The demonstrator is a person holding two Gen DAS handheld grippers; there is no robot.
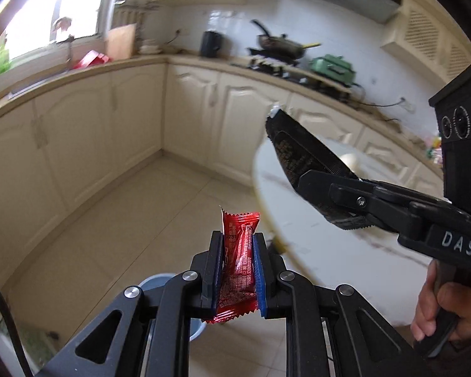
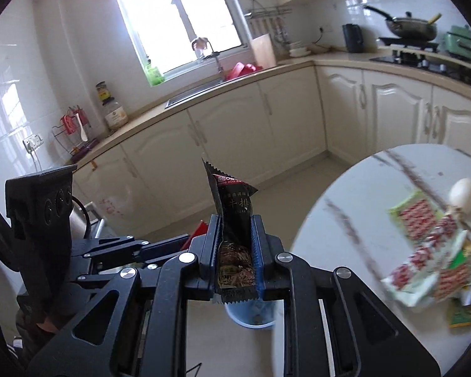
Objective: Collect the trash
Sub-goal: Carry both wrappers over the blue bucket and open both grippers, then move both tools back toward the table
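Observation:
My left gripper [image 1: 237, 238] is shut on a red snack wrapper [image 1: 239, 260], held upright over the floor. A blue bin [image 1: 160, 286] shows below it, mostly hidden by the gripper. My right gripper [image 2: 235, 221] is shut on a black snack wrapper [image 2: 234, 220]; the same wrapper [image 1: 301, 157] and right gripper [image 1: 336, 191] show in the left wrist view, over the table edge. The blue bin [image 2: 251, 314] lies under the right gripper. Several green and red wrappers [image 2: 430, 251] lie on the round white table [image 2: 345, 226].
A white egg-shaped object [image 2: 461, 194] sits on the table by the wrappers. Cream kitchen cabinets [image 2: 223, 144] run along the walls, with a sink [image 2: 191, 94] under the window and a wok on the stove [image 2: 411, 28]. Tiled floor [image 1: 160, 207] lies between cabinets and table.

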